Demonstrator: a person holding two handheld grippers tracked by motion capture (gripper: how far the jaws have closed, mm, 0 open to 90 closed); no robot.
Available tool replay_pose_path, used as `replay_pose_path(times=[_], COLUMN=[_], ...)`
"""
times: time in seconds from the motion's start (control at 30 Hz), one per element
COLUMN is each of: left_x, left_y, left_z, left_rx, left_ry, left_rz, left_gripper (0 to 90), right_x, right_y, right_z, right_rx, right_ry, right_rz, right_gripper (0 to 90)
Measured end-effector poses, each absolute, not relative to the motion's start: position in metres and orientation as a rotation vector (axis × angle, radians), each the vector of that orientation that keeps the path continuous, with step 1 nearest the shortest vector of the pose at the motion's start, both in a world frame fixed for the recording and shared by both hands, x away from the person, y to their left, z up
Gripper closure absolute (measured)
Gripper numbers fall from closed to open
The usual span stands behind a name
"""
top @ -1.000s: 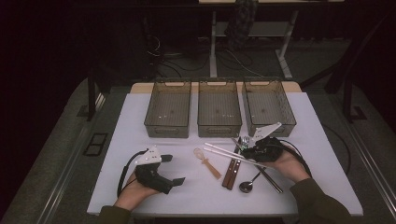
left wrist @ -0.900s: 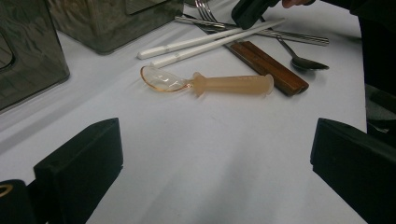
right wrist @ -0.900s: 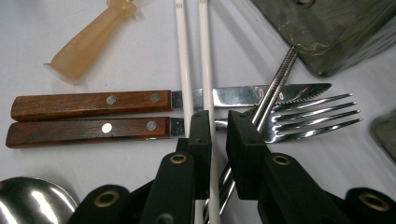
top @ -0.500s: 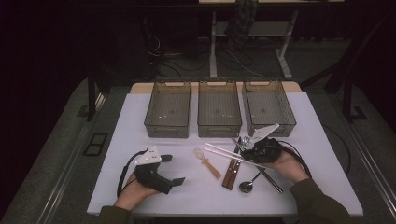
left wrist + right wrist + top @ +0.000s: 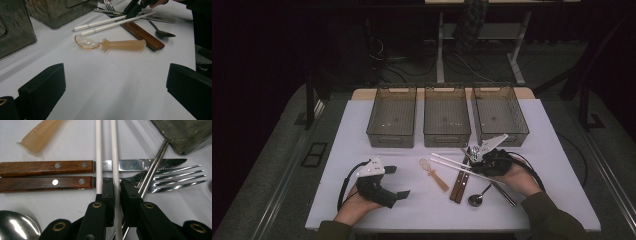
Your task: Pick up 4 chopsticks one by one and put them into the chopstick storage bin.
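High view: my right tool (image 5: 474, 156) right of centre on the desk (image 5: 362, 120), my left tool (image 5: 398, 182) lower left. Left gripper view: my left tool's jaws wide apart, plastic spoon (image 5: 110, 44) upper centre. Right gripper view: my right tool (image 5: 117, 192) clamped on one white chopstick (image 5: 114, 157), centre.

The left gripper (image 5: 397, 182) rests low in the person's left hand (image 5: 357, 202), jaws spread wide apart. The right gripper (image 5: 472, 152) (held by the right hand (image 5: 519, 177)) has its jaws pinched nearly together.
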State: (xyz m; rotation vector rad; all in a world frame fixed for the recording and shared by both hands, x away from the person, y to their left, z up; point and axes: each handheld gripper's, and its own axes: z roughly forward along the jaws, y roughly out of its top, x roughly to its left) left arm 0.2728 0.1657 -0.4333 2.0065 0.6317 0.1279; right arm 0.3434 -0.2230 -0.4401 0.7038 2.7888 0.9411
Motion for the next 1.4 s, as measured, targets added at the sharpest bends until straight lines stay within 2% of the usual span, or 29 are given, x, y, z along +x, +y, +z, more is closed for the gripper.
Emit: replay_pose_path(times=[1.4], left_x=[0.273], left_y=[0.164], left_z=[-0.436], left_rx=[2.023], left_ry=[0.616], left_rz=[0.13], left_gripper=[1.0], right_x=[0.342], right_y=[-0.233], right_z=[-0.432], right_rx=[0.771], right_ry=[2.781], right_rz=[1.005], right_gripper=[84.5])
